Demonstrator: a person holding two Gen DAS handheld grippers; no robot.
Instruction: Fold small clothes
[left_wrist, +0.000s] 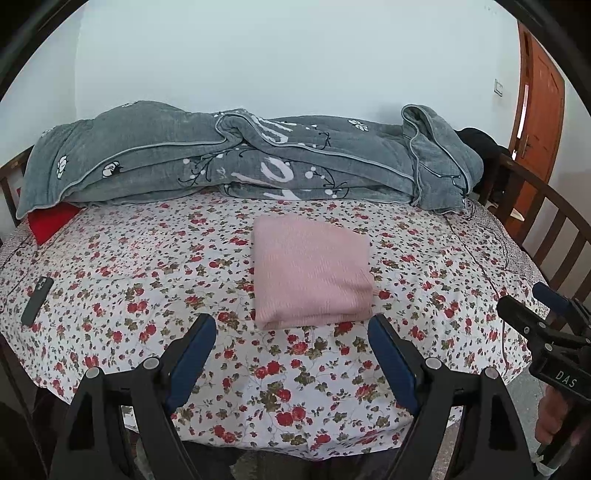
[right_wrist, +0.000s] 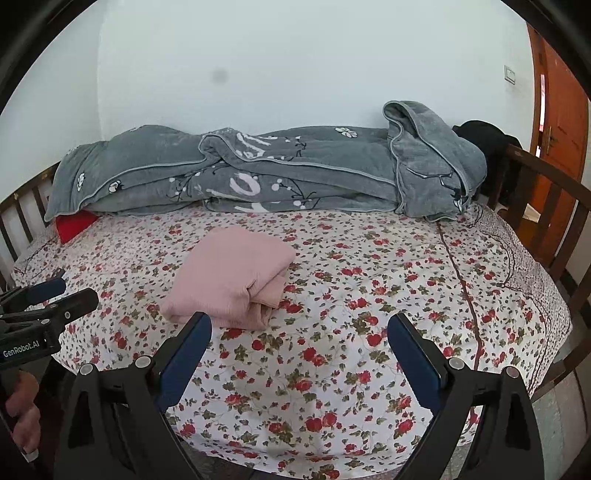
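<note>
While folded pink garment (left_wrist: 312, 273) lies | grey quilt (left_wrist: 236, 162) behind | phone (left_wrist: 36, 301) left

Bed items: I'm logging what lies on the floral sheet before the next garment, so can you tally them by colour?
Pink: 1, folded garment
Grey: 1, quilt bunched along the wall
Red: 1, item partly tucked under the quilt
Dark: 1, phone-like slab near the left edge
Black: 1, cloth at the far right bed rail
Total: 5

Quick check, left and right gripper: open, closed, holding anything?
Left gripper: open, holding nothing, short of the folded pink garment.
Right gripper: open, holding nothing, over the floral sheet.
</note>
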